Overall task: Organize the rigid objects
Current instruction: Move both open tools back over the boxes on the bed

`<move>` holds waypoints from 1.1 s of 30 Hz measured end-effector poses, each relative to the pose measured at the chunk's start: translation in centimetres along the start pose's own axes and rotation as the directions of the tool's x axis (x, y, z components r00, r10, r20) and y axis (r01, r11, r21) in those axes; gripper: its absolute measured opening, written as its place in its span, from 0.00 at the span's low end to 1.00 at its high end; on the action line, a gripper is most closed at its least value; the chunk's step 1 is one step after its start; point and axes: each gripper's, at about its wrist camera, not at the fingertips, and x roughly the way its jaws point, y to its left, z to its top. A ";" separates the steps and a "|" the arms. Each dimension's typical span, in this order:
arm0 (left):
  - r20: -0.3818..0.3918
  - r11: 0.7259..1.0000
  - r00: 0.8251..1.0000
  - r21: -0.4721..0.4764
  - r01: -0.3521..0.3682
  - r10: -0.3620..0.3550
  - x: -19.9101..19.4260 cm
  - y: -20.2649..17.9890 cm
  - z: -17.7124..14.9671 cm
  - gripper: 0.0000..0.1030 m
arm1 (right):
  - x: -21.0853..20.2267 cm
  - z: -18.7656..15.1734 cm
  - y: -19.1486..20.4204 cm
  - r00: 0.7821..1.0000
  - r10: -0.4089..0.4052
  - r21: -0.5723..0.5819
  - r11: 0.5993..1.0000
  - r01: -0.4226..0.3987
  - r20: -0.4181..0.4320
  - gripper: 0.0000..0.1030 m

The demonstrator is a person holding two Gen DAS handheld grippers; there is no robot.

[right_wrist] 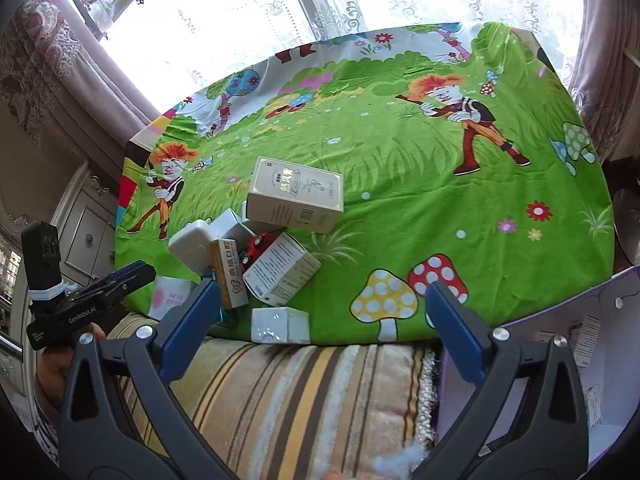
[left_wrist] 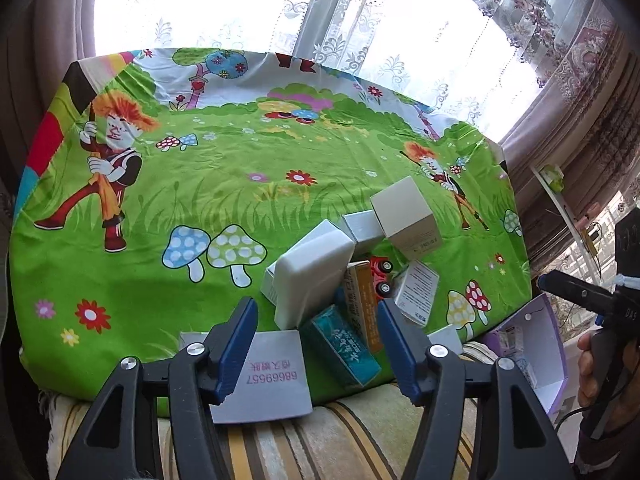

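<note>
Where a bright green cartoon-printed cloth (left_wrist: 168, 208) covers the table, a jumble of small boxes sits heaped near its front edge. The landmark in this heap is a white plastic case (left_wrist: 314, 276), tilted and leaning on the things behind it. Just behind and to the right of the case stands a beige carton (left_wrist: 406, 218), the tallest piece, propped at an angle. Between the case and the carton is a small grey box (left_wrist: 362, 230). Right of the case, a red toy car (left_wrist: 380, 276) lies wedged among the boxes, touching an orange-and-white box (left_wrist: 362, 300). In front of the case, a teal box (left_wrist: 346, 346) lies slanted, and beside that a flat grey box (left_wrist: 272, 376) with red printed digits overhangs the cloth's edge onto a striped cushion (right_wrist: 304, 396). Well to the right of the case, off the cloth, an open purple box (left_wrist: 540, 352) holds a few small packets.

The left gripper (left_wrist: 318, 344) hovers over the teal box with its blue pads spread, holding nothing. The right gripper (right_wrist: 320, 312) hangs above the cushion, its pads wide apart and empty.
</note>
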 end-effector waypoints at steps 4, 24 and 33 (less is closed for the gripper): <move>-0.008 0.997 0.999 0.066 -0.038 0.038 1.4 0.1 0.9 0.61 | 2.7 2.0 0.8 0.997 0.060 0.038 0.998 -0.058 -0.044 1.00; -0.012 0.985 0.999 0.169 -0.041 0.044 4.0 0.1 1.7 0.61 | 10.5 7.0 2.0 0.987 0.057 0.051 0.997 -0.050 -0.153 1.00; -0.008 0.980 0.999 0.193 -0.037 0.039 4.4 -0.2 1.8 0.61 | 12.2 7.2 1.1 0.980 0.095 0.065 0.994 -0.085 -0.177 1.00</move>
